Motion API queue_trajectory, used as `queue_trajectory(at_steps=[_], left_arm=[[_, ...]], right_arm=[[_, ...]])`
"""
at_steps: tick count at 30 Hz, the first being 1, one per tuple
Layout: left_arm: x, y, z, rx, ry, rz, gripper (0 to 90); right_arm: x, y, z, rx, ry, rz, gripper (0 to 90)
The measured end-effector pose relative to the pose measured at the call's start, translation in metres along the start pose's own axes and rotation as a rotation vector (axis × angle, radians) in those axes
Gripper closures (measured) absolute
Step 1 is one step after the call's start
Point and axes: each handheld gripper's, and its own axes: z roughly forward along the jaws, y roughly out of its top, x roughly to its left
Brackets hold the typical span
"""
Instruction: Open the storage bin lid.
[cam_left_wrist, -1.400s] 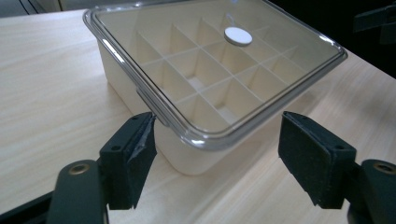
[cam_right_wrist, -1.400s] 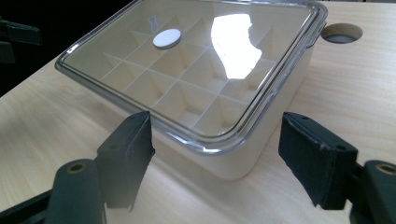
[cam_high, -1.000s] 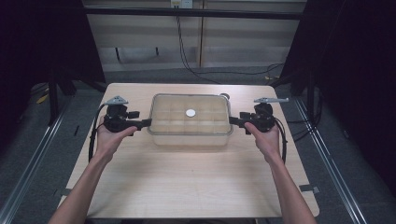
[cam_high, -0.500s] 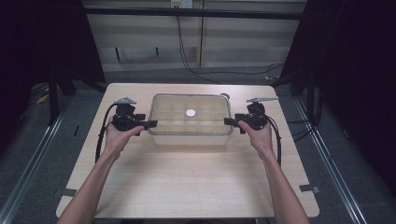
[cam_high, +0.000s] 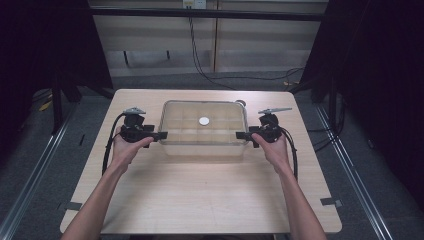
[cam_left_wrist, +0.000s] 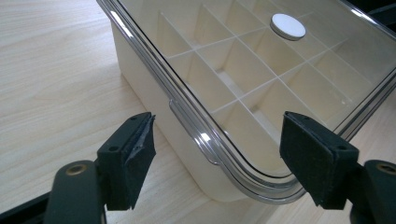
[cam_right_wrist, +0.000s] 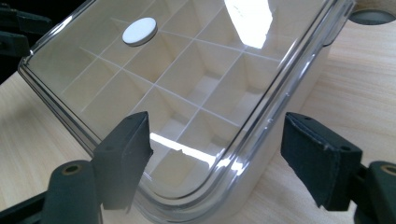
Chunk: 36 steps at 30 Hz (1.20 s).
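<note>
Fingers (cam_left_wrist: 135, 161) of the left gripper (cam_high: 159, 135) released and just opening wider, nothing pinched, straddling a near corner of the box (cam_high: 204, 142); same on the right gripper (cam_high: 241, 135), pads (cam_right_wrist: 125, 154) clear of the opposite corner. Forearms level, reaching in from both ends at mid-table (cam_high: 200, 200). Cream plastic, gridded compartments, rounded corners, glossy clear lid (cam_left_wrist: 243, 60) with white round disc (cam_left_wrist: 288, 25); pale wood grain beneath.

A lidded box (cam_high: 204, 128) of compartments sits on the far half of the counter (cam_high: 200, 200). A disc (cam_high: 204, 120) lies on its lid. The left tool (cam_high: 161, 135) flanks its left end, the right tool (cam_high: 241, 135) its right.
</note>
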Motion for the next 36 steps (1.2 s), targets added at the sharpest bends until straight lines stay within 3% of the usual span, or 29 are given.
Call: queue_trajectory(at_steps=[5,7,9,12,17,21,32,36], left_arm=[[0.000,-0.001,0.002,-0.007,-0.005,-0.006,33.1],[-0.001,-0.002,0.004,-0.008,-0.007,-0.009,32.0],[-0.001,-0.001,0.005,-0.002,-0.011,-0.008,31.9],[-0.004,-0.001,0.007,0.007,-0.033,-0.003,30.1],[-0.005,0.000,0.008,0.017,-0.025,0.009,27.9],[-0.002,0.000,0.010,0.017,-0.051,-0.009,26.3],[-0.003,0.004,0.020,0.029,-0.071,-0.032,21.7],[0.002,0.003,0.016,0.007,-0.069,-0.047,30.0]], right_arm=[[-0.001,0.001,0.003,-0.006,-0.006,0.017,24.9],[-0.001,0.000,0.005,0.008,-0.027,0.017,24.8],[-0.002,0.000,0.007,0.006,-0.003,0.029,25.1],[-0.001,0.001,0.009,0.007,-0.009,0.021,25.0],[0.002,0.003,0.013,0.021,-0.014,0.024,20.2],[-0.001,0.004,0.015,0.024,0.001,0.034,19.7],[0.001,0.007,0.018,0.035,-0.013,0.029,16.6],[0.001,0.007,0.017,0.028,-0.020,0.029,19.6]])
